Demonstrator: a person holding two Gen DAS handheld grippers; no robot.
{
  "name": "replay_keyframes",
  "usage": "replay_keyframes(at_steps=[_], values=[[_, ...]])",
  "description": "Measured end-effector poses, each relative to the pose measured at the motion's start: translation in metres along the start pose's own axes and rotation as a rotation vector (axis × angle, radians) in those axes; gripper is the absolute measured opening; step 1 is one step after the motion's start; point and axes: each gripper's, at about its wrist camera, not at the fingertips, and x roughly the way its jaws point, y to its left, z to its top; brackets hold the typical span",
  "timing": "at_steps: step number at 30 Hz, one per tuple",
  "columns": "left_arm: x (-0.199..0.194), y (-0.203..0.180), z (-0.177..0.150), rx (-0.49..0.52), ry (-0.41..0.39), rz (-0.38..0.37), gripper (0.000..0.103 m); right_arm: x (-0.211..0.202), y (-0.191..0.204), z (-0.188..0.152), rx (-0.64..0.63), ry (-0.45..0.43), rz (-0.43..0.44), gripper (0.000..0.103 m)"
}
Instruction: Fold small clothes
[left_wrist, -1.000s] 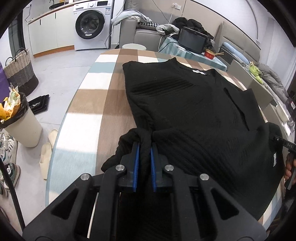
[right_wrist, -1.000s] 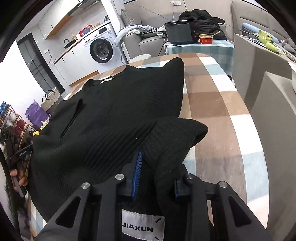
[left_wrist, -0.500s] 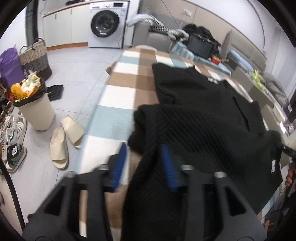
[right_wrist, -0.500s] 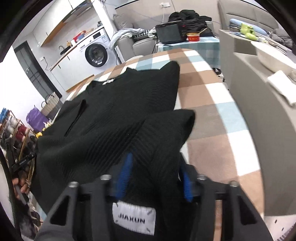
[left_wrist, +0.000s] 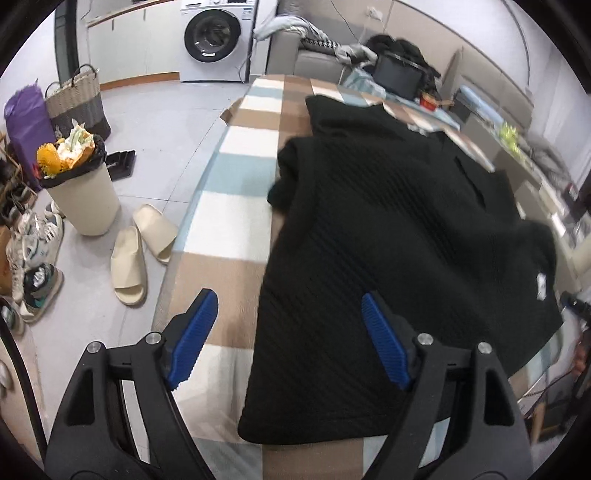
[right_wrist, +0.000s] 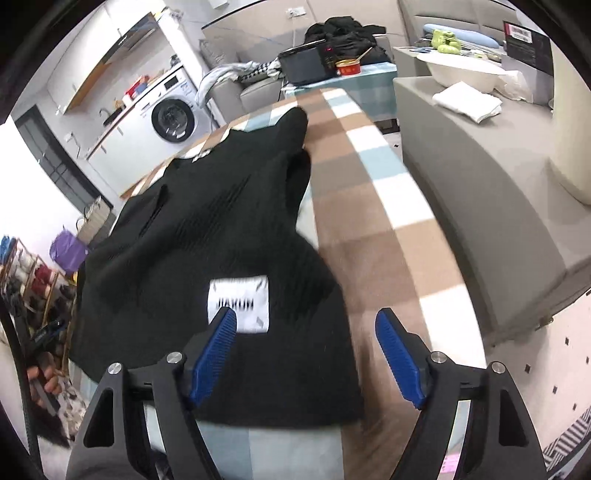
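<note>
A black ribbed-knit sweater (left_wrist: 388, 236) lies folded over itself on the checked brown, white and pale-blue tabletop (left_wrist: 236, 229), a white woven label (right_wrist: 238, 304) facing up. The left gripper (left_wrist: 290, 334) and right gripper (right_wrist: 306, 349), with ridged blue pads, are opening above its near hem, released, gripping nothing.

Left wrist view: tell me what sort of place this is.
Most likely a lived-in home, an open living and laundry area. A washing machine stands against the far wall, a grey sofa sits behind the checked table, and slippers and shoes lie on the floor.
</note>
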Motion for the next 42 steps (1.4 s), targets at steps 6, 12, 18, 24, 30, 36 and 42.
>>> replay_keyframes(at_steps=[6, 12, 18, 24, 30, 36, 42], values=[[0.007, -0.018, -0.009, 0.083, 0.024, 0.037, 0.078, 0.011, 0.006, -0.015, -0.065, 0.046, -0.084, 0.079], [0.017, -0.028, -0.022, 0.112, 0.038, 0.034, 0.067, 0.011, 0.017, -0.024, -0.137, 0.034, -0.102, 0.051], [0.004, -0.030, -0.018, 0.104, 0.001, -0.017, 0.005, 0.002, 0.028, -0.027, -0.184, 0.009, -0.063, 0.007], [-0.028, -0.023, 0.002, 0.042, -0.087, -0.098, 0.005, -0.029, 0.037, -0.008, -0.160, -0.103, 0.004, 0.005], [-0.059, -0.030, 0.043, 0.038, -0.212, -0.150, 0.005, -0.071, 0.053, 0.023, -0.142, -0.283, 0.042, 0.005], [-0.063, -0.039, 0.104, 0.025, -0.315, -0.174, 0.005, -0.075, 0.065, 0.077, -0.117, -0.378, 0.041, 0.005], [-0.037, -0.042, 0.167, 0.036, -0.339, -0.150, 0.005, -0.054, 0.065, 0.133, -0.050, -0.431, 0.027, 0.005]])
